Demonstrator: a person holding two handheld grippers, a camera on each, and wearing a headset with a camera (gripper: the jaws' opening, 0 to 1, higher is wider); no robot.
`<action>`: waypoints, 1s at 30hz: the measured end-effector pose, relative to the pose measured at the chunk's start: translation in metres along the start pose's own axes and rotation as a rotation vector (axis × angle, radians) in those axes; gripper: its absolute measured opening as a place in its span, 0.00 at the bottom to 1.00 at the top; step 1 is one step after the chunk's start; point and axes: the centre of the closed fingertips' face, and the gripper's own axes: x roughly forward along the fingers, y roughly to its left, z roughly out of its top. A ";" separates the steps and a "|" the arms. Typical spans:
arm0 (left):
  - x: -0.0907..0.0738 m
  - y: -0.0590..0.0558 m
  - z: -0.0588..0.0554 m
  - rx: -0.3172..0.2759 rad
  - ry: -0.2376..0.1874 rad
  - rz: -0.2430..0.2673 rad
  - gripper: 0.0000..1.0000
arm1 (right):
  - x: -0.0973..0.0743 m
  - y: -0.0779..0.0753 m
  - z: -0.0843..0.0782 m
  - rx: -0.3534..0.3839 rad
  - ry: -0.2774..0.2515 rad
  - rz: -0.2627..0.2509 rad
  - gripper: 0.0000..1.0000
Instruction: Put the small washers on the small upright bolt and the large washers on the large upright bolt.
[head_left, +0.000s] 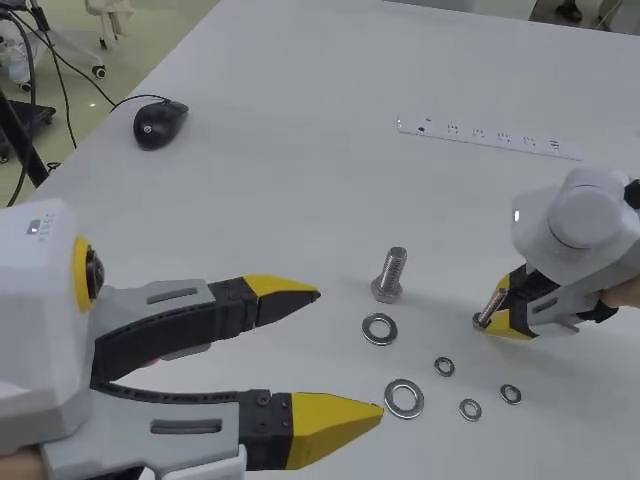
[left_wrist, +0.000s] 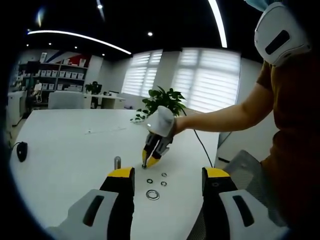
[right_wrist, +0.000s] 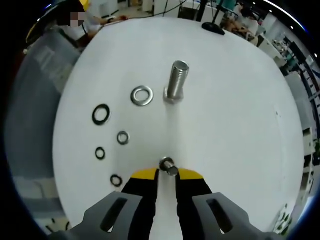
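The large bolt (head_left: 390, 274) stands upright on the white table (head_left: 300, 150). In front of it lie two large washers (head_left: 379, 328) (head_left: 404, 398) and three small washers (head_left: 444, 366) (head_left: 470, 408) (head_left: 510, 394). To their right, my right gripper (head_left: 508, 322) is shut on the small bolt (head_left: 489, 308), which leans with its lower end on the table. In the right gripper view the small bolt (right_wrist: 168, 165) sits between the yellow tips, with the large bolt (right_wrist: 176, 82) beyond it. My left gripper (head_left: 330, 355) hovers open at the near left, holding nothing, and in its own view the left gripper (left_wrist: 169, 175) faces the washers (left_wrist: 152, 194).
A black mouse (head_left: 160, 122) lies at the far left of the table. A white power strip (head_left: 490, 137) lies at the far right. The table's left edge runs diagonally past the mouse, with cables and the floor beyond it.
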 end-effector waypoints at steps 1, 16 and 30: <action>0.000 -0.001 0.000 0.001 0.001 0.000 0.53 | -0.001 0.000 -0.001 0.002 0.001 -0.001 0.14; -0.007 -0.012 0.007 0.027 -0.007 0.002 0.53 | -0.014 0.013 -0.005 0.014 -0.002 -0.023 0.14; -0.011 -0.023 0.017 0.068 -0.027 0.004 0.53 | -0.020 0.046 -0.009 -0.011 0.015 0.032 0.15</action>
